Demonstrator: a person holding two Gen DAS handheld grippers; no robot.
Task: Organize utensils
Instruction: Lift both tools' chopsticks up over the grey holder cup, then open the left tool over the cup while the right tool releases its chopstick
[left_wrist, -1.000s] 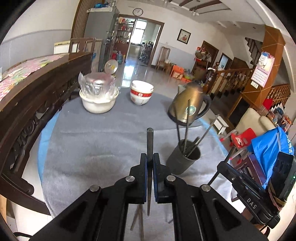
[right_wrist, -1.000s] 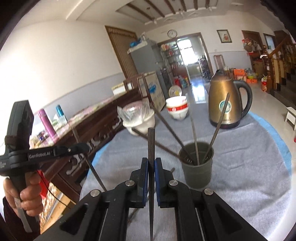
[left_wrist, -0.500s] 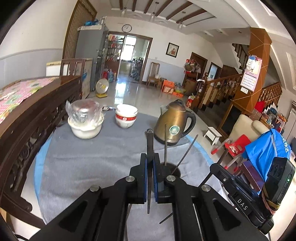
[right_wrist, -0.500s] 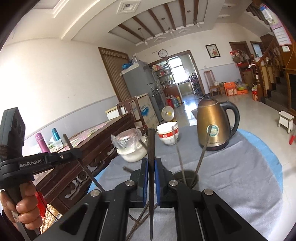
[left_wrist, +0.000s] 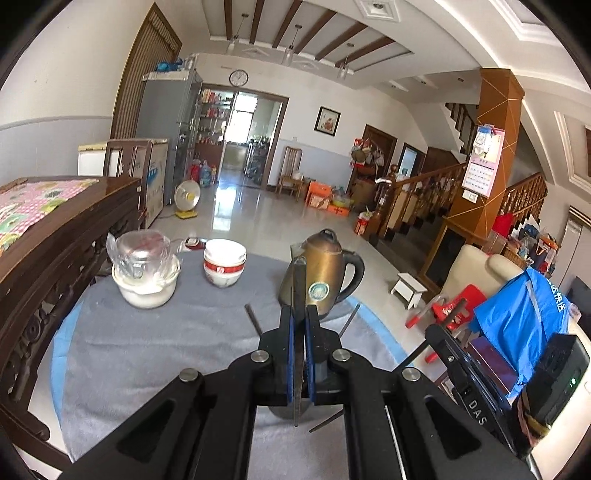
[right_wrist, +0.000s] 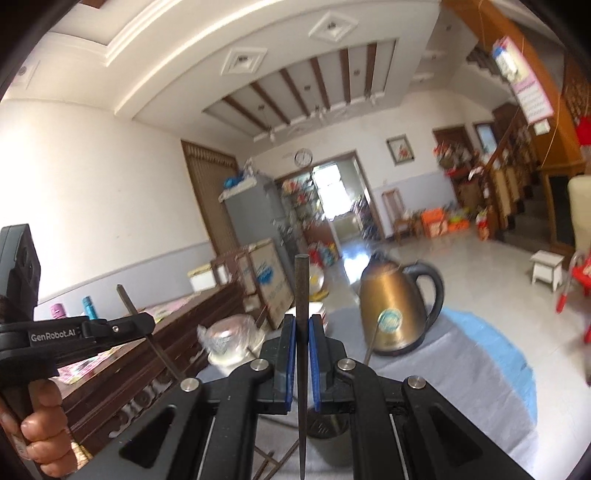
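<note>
Now both grippers, left gripper (left_wrist: 299, 325) and right gripper (right_wrist: 303, 332), sit higher, jaws still clamping dark chopsticks (left_wrist: 298, 288).

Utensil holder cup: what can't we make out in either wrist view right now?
- Left wrist: cup almost wholly behind the left gripper; contents unseen.
- Right wrist: only the cup's lower wall shows under the right gripper; rim hidden.
- Right wrist: bowls behind the gripper, blurred.
- Both held sticks' lower tips run past the frame or gripper body.
</note>
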